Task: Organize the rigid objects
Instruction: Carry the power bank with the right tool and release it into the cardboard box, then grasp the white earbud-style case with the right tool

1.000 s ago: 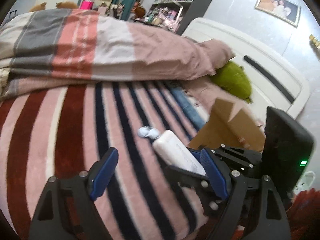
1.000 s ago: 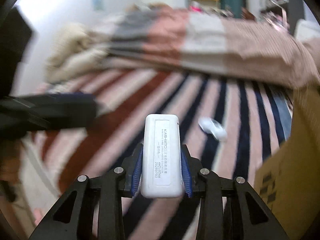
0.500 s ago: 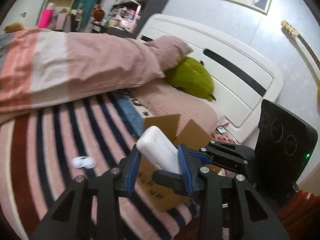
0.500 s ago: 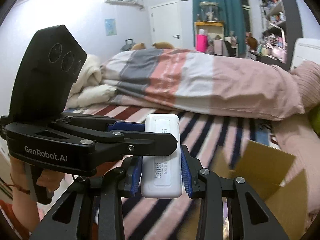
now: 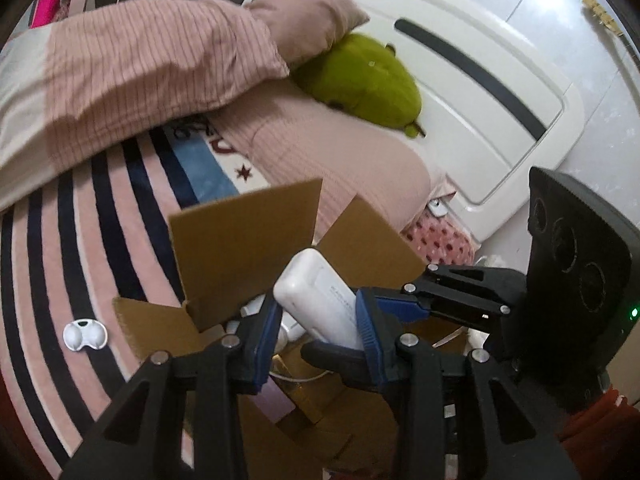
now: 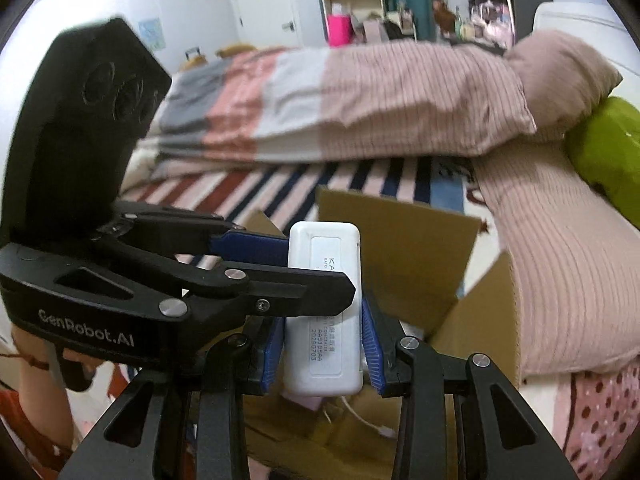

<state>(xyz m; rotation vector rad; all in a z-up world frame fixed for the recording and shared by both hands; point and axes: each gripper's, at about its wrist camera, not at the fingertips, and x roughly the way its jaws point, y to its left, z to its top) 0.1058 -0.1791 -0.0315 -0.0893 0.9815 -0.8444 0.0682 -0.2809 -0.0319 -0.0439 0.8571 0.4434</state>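
Observation:
A white power adapter with a printed label stands upright between the blue pads of my right gripper, which is shut on it. My left gripper comes in from the left of the right wrist view and is shut on the same adapter, one finger behind it and one across its label. Both hold it over an open cardboard box on the bed; the box has raised flaps, with white cables and a lavender item inside. A small white case lies on the striped blanket left of the box.
A green plush toy and a pink pillow lie by the white headboard. A folded striped duvet crosses the bed behind the box. A person's hand holds the left gripper's handle.
My left gripper closed on the adapter that the right one was holding. Both then carried it from above the striped blanket to above the cardboard box near the headboard.

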